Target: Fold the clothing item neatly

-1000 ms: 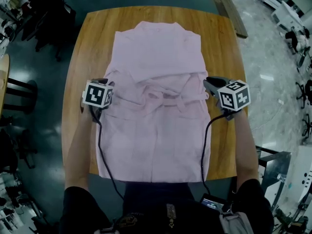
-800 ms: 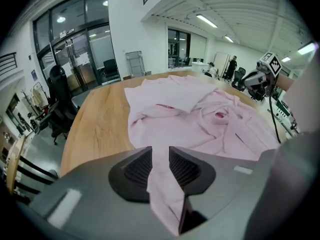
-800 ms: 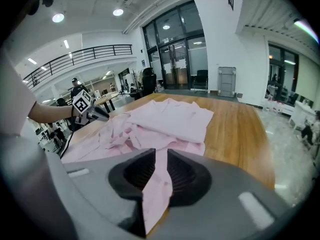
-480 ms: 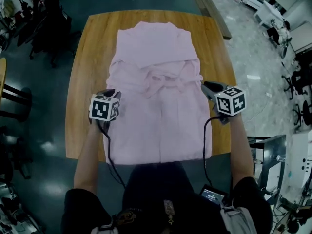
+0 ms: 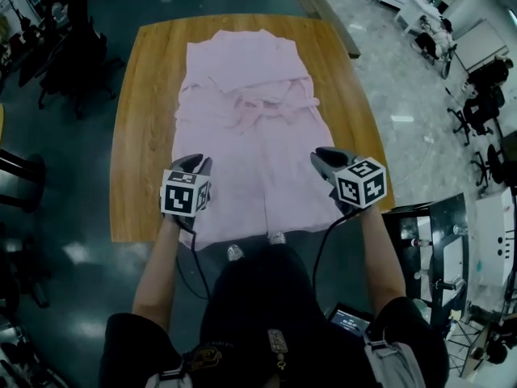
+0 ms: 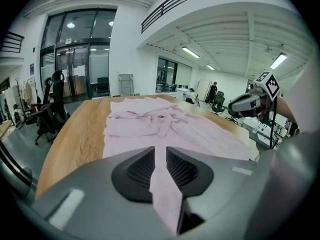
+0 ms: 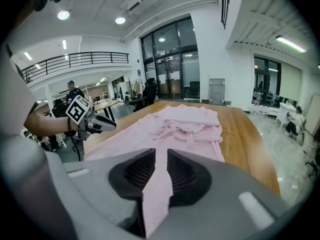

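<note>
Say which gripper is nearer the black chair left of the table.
Left. The left gripper, its fingers having just closed further on the pink robe's hem, is on the chair's side of the table; the right gripper holds the hem opposite.

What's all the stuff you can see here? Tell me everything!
pink garment: one, pale pink, lying lengthwise on the table.
wooden table: one, brown, standing on a dark floor.
office chair: at least one, black, beside the table's left.
left hand-held gripper: one, grey with a black-and-white marker cube, at the garment's near left; its jaws have just been closing and pinch pink cloth.
right hand-held gripper: one, same colours, at the garment's near right; shut on pink cloth.
</note>
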